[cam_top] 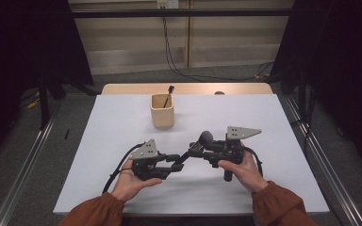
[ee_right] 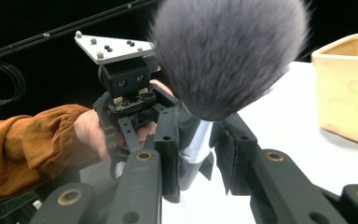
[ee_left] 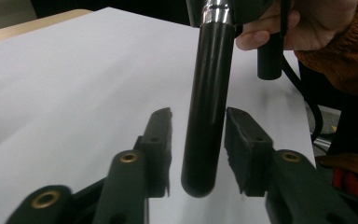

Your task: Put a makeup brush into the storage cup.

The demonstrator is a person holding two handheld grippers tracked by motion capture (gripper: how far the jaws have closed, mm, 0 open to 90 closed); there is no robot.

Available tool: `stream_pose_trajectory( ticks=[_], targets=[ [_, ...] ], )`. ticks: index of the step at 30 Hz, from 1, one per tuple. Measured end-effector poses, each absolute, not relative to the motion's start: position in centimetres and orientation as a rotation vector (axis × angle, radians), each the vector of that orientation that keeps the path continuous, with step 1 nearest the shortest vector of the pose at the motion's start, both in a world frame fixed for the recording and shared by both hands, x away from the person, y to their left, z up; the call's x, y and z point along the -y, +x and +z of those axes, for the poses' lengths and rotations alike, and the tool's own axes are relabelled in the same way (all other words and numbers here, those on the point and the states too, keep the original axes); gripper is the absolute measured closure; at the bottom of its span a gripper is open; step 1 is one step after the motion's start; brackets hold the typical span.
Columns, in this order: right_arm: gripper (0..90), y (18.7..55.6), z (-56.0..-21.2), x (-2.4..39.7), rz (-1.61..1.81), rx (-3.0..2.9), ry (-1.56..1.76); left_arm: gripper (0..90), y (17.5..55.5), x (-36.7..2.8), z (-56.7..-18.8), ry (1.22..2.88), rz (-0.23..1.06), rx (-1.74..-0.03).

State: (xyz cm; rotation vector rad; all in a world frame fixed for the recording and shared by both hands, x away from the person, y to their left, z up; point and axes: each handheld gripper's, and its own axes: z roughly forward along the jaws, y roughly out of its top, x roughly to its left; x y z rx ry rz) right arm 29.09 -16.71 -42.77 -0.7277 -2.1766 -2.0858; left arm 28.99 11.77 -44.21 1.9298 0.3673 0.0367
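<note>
High view: a person at a white table [cam_top: 122,136] holds the left gripper [cam_top: 173,163] and right gripper [cam_top: 199,149] tip to tip near the table's near half, with a makeup brush [cam_top: 195,147] spanning between them, dark bristle head up toward the right gripper. A beige cup [cam_top: 162,111] stands farther back, well apart, with a thin dark-tipped tool [cam_top: 168,96] leaning in it.

Left gripper view: the brush's black handle [ee_left: 207,107] hangs down between the jaws, rounded end low. Both pads stand off the handle with slim gaps each side, so this gripper is spread and not pinching.

Right gripper view: the bristle head [ee_right: 228,51] looms close; below it the silver ferrule [ee_right: 196,142] sits between the jaws. The left pad presses against it; the right pad looks close against it, so I read this gripper as pinching the brush at the ferrule.

Risks: the ferrule is smooth and tapered, so a one-point grip may let the brush pivot or slide, and the handle could knock the spread left jaws. Swinging toward the cup could tip it.

Hard to make out: the right pad's contact is shadowed; the bristles hide the space behind them; the tool's lower end is inside the cup; the table's far corners are dim.
</note>
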Motion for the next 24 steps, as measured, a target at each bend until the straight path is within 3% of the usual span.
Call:
stream_pose_trajectory(
  ticks=[3,14,24],
  targets=[
    [72.3,29.2,-42.7,17.0,-2.088,2.182,-0.74,52.2,29.0,-11.8,-44.2,1.928,0.05,-0.38],
    [72.3,29.4,-42.1,18.1,-2.05,2.218,-0.751,20.9,29.3,-12.9,-43.4,1.894,0.079,-0.471],
    [72.3,29.6,-41.0,18.5,-1.967,2.286,-0.729,2.8,29.8,-13.9,-42.8,1.862,0.07,-0.556]
  ],
)
